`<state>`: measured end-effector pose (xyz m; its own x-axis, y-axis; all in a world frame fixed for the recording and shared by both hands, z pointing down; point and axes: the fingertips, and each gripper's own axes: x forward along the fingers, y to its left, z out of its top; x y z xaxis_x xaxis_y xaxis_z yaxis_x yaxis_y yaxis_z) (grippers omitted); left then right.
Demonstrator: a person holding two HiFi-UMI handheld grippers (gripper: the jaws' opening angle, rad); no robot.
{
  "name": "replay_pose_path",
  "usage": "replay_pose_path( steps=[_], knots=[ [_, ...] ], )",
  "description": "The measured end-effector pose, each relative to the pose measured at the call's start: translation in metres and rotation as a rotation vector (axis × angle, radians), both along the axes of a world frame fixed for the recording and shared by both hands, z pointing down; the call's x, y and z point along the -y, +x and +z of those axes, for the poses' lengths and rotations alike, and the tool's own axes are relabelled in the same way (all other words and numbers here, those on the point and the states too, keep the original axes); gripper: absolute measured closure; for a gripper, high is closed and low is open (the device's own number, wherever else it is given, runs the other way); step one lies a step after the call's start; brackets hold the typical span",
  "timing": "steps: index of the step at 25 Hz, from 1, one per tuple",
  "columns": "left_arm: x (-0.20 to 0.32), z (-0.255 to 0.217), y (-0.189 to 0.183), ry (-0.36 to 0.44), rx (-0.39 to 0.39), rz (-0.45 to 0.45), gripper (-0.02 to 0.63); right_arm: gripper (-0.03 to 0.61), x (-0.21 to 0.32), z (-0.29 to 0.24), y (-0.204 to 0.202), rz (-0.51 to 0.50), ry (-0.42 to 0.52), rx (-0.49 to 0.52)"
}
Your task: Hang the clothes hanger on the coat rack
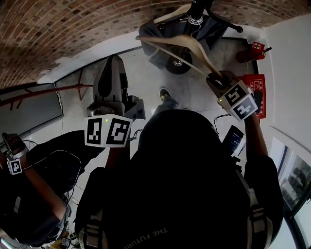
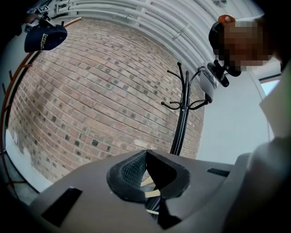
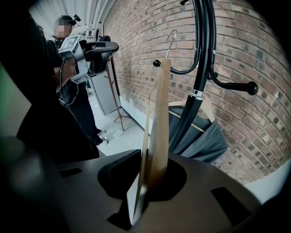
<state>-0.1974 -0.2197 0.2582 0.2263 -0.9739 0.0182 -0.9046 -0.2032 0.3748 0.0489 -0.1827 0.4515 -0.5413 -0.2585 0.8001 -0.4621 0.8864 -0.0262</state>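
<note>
My right gripper (image 1: pixel 216 78) is shut on one end of a wooden clothes hanger (image 1: pixel 181 43), which it holds up toward the black coat rack (image 1: pixel 196 12). In the right gripper view the hanger (image 3: pixel 157 123) rises from between the jaws of the gripper (image 3: pixel 150 175). Its metal hook (image 3: pixel 171 38) is up near a ball-tipped peg (image 3: pixel 157 63), just left of the rack's pole (image 3: pixel 199 86). My left gripper (image 1: pixel 114 63) is raised to the left, shut with nothing in it. In its own view the left gripper (image 2: pixel 145 154) points at the rack (image 2: pixel 182 113) in front of a brick wall.
A grey garment (image 3: pixel 202 136) on another wooden hanger hangs on the rack. Another peg (image 3: pixel 249 88) sticks out to the right. A person (image 3: pixel 68 91) stands nearby with a device. A red fire extinguisher (image 1: pixel 252 51) lies by the white wall.
</note>
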Motion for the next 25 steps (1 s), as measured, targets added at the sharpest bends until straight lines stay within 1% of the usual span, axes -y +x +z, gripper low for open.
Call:
replay_pose_path(
  steps=[7,11,20,25],
  knots=[
    [0.003,0.003,-0.003,-0.006,-0.004,0.009,0.594,0.529,0.009,0.012,0.002,0.031,0.002,-0.01],
    [0.004,0.007,-0.007,-0.013,-0.011,0.012,0.594,0.531,0.008,0.018,0.001,0.032,-0.023,-0.03],
    [0.008,0.006,-0.011,-0.005,-0.018,0.02,0.594,0.531,0.012,0.023,0.001,0.048,-0.042,-0.05],
    [0.011,0.004,-0.01,-0.003,-0.019,0.021,0.594,0.529,0.012,0.026,0.003,0.058,-0.054,-0.046]
  ],
)
